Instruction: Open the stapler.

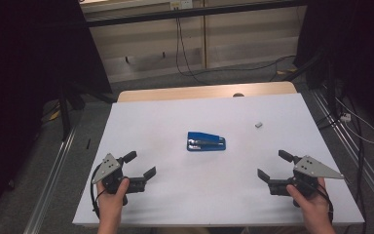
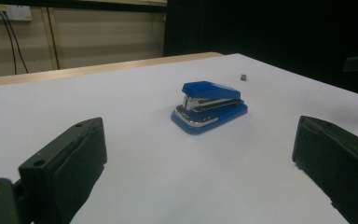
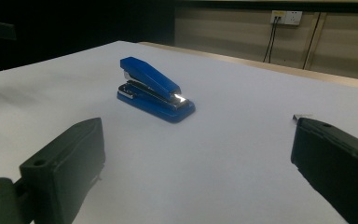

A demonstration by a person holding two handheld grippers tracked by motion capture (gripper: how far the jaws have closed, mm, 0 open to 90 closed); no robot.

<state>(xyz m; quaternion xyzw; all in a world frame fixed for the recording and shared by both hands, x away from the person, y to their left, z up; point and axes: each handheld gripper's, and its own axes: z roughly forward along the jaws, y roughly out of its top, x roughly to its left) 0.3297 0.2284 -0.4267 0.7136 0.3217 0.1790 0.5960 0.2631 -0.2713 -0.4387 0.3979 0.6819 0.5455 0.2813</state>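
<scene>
1. Blue plastic and bright metal make up the stapler (image 1: 206, 141), which lies near the middle of the white desk (image 1: 141, 122), well apart from both claws.
2. Left claw (image 1: 137, 166) and right claw (image 1: 274, 165) stand wide, nothing between the jaws, both aimed inward at the stapler.
3. Likely trouble: the stapler looks light on a smooth sheet, so one jaw landing first could push it sideways; gripping the sloped top (it narrows toward the mouth) might let the pads slide off.
4. Seen from above, the stapler is a plain flat rectangle. The right gripper view shows its wedge profile (image 3: 154, 88); the left gripper view its hinged rear end (image 2: 209, 105).
5. A small grey piece (image 1: 258, 125) lies toward the far right, clear of the stapler.
</scene>
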